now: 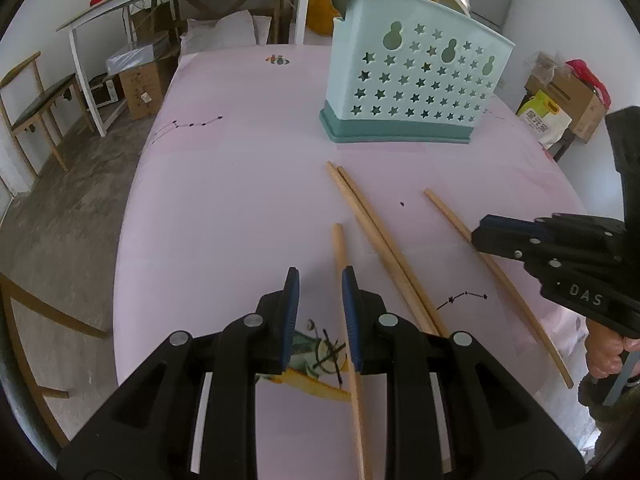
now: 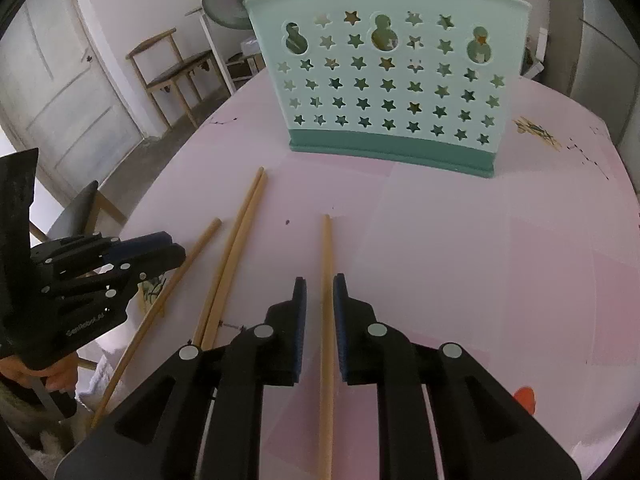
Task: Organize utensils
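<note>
Nearby, slim round wooden chopsticks (image 1: 384, 240), star-perforated plastic holder (image 1: 412, 76).

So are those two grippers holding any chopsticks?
No: both the left gripper and the right gripper are open, a chopstick lying loose between the right's fingers.

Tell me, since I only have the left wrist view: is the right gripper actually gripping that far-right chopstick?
Observer: No. In the right wrist view the chopstick lies on the table between the pads of the right gripper, with a gap on each side, so the jaws are open.
Operator: Is anything on the cloth right of the holder? That part is cut off for me.
Observer: Yes, a straw-coloured cluster of thin sticks, or a print of them, sits on the pink cloth just right of the holder.
Operator: And nearer the right gripper?
Observer: An orange-red patch shows on the cloth to its right. I cannot tell what it is.
</note>
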A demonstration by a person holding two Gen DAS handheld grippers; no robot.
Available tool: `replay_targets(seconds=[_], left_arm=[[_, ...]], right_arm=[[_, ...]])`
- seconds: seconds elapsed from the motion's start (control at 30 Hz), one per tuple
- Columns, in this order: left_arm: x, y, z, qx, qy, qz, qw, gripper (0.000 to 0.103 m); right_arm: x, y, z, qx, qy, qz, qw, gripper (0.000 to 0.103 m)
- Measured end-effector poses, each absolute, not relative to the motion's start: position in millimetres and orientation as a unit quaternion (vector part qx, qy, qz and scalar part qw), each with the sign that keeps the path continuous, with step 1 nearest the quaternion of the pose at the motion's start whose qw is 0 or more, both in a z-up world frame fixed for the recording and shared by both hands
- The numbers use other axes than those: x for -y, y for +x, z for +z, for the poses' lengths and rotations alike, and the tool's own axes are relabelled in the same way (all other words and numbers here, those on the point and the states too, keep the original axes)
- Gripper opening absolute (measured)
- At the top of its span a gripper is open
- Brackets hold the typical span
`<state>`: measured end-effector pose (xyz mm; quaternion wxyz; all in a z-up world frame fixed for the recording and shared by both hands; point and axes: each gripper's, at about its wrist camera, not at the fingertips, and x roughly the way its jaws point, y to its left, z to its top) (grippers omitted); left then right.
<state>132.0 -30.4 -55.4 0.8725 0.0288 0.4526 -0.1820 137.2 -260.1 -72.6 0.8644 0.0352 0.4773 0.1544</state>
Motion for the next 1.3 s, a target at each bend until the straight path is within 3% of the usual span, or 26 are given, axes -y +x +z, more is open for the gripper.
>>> replay_targets(seconds=[0.33,0.5,0.9,0.97,1.03,1.3], left_arm=[[31.7,139.0,-54.8,-0.455,0.033,-0.179,0.872,0.02],[28.3,137.5,-51.2,-0.456,0.025,-0.189,0.869,0.02],[47.6,138.7,-59.8,-0.453,0.068,-0.185,0.869,0.02],[49.1,140.7,-60.4,-0.449,0.074,-0.184,0.871,0.018],[48.2,143.5,-60.4,-0.448,0.069,-0.184,0.872,0.006],[25.7,140.2,-24.2,-0.407,0.023,-0.19,0.893,0.004]], right_arm=[[241.8,150.3,-78.4,-0.481,0.0,0.161,0.862,0.014],[237.9,153.7,-79.2,-0.477,-0.007,0.158,0.865,0.007],[249.1,157.7,-72.0,-0.459,0.035,0.15,0.875,0.007],[252.9,155.3,-68.6,-0.454,0.045,0.149,0.877,0.007],[257.0,152.7,-64.8,-0.448,0.055,0.148,0.88,0.007],[284.0,145.9,-40.5,-0.414,0.097,0.149,0.893,0.007]])
